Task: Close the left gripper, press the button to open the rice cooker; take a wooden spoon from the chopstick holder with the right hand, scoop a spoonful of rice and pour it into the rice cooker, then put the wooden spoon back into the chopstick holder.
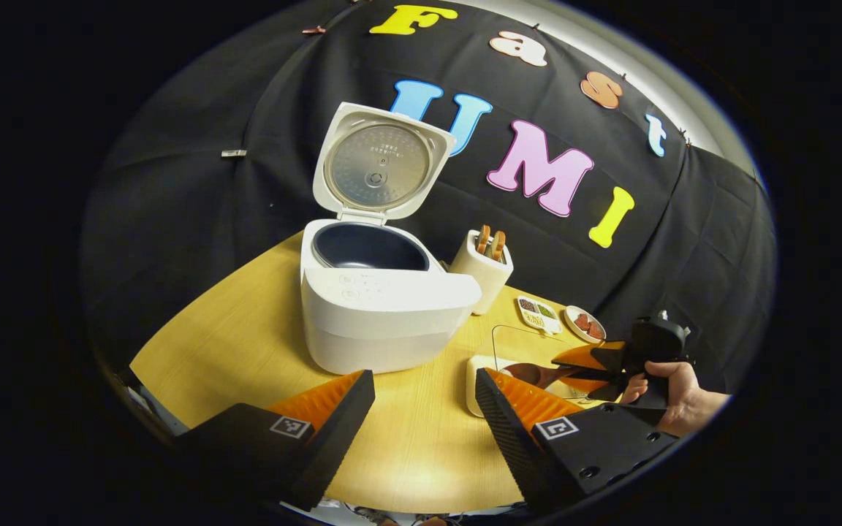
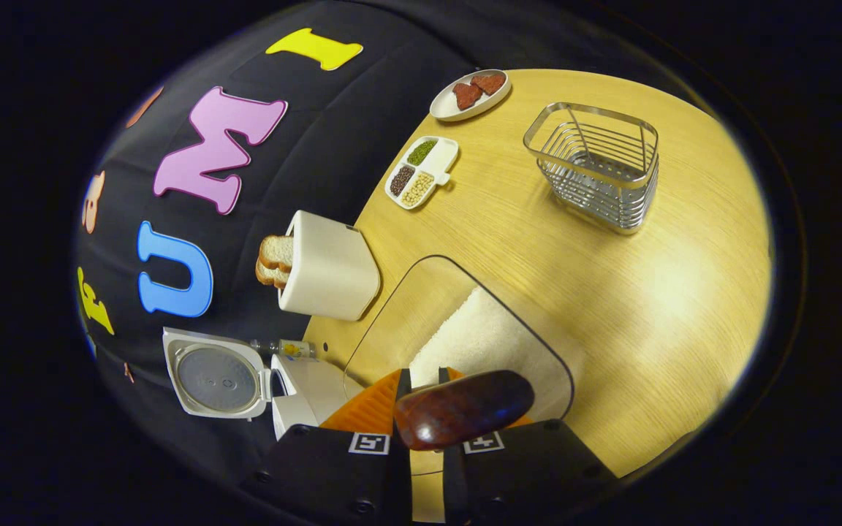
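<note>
— Spoon: where is the dark brown wooden spoon [image 2: 463, 418]?
— Pinched between the right gripper [image 2: 421, 387]'s two fingers, bowl lying crosswise over their tips, just above the clear rectangular container of white rice [image 2: 483, 340].
— And the white rice cooker [image 1: 381, 307]?
— On the round light-wood table [image 1: 245, 329], lid raised upright, dark inner pot bare. A white holder with brown pieces sticking out [image 1: 483, 269] stands just beside it.
— The left gripper [image 1: 425, 398]?
— Fingers spread wide, holding nothing, in front of the cooker. A hand [image 1: 673, 398] grips the right gripper beyond it. A wire basket [image 2: 596, 164] sits well apart.
</note>
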Demonstrator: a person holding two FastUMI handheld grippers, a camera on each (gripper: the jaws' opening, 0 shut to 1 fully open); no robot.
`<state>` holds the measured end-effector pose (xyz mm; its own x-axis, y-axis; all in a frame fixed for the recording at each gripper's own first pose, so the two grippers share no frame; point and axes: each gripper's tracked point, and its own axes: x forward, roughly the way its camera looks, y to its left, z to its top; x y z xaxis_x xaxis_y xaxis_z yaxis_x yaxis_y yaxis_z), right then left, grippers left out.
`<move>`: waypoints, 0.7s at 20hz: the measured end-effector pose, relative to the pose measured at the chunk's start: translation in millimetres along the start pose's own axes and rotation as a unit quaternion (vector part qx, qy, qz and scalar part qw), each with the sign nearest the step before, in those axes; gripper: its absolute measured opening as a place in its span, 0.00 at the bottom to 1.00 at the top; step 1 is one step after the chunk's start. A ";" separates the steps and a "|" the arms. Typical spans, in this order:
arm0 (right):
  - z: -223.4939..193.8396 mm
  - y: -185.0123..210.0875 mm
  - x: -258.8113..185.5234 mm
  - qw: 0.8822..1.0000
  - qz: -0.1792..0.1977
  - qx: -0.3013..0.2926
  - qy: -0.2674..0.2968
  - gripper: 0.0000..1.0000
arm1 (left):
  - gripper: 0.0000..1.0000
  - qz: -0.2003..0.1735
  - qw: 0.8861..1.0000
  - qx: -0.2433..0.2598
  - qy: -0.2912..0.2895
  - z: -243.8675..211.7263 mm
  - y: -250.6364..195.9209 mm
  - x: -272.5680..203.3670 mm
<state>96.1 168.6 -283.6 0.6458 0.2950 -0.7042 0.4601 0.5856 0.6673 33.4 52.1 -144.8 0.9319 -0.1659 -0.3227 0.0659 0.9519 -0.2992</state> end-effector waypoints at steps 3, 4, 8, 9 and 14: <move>12.5 13.6 -7.6 1.000 0.016 0.021 -0.003 0.17 | 0.96 0.002 1.000 0.003 -0.001 1.7 0.1 -4.3; 17.7 18.0 -10.2 1.000 0.020 0.023 -0.004 0.17 | 0.96 0.003 1.000 0.005 -0.001 2.5 0.7 -6.6; 33.6 41.0 -26.9 0.999 0.042 0.027 -0.017 0.16 | 0.96 0.006 1.000 0.010 -0.009 7.4 0.9 -14.1; 37.1 49.0 -30.8 0.998 0.048 0.032 -0.019 0.17 | 0.96 0.006 1.000 0.012 -0.011 8.1 1.2 -16.1; 52.1 78.4 -43.7 0.995 0.067 0.067 -0.016 0.17 | 0.96 0.014 1.000 0.016 -0.020 10.6 9.8 -28.4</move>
<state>135.7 162.3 -187.9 0.7247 0.3384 -0.6003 0.4441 0.4368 0.7823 11.4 68.9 -129.1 0.9471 -0.1289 -0.2940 0.0500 0.9639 -0.2616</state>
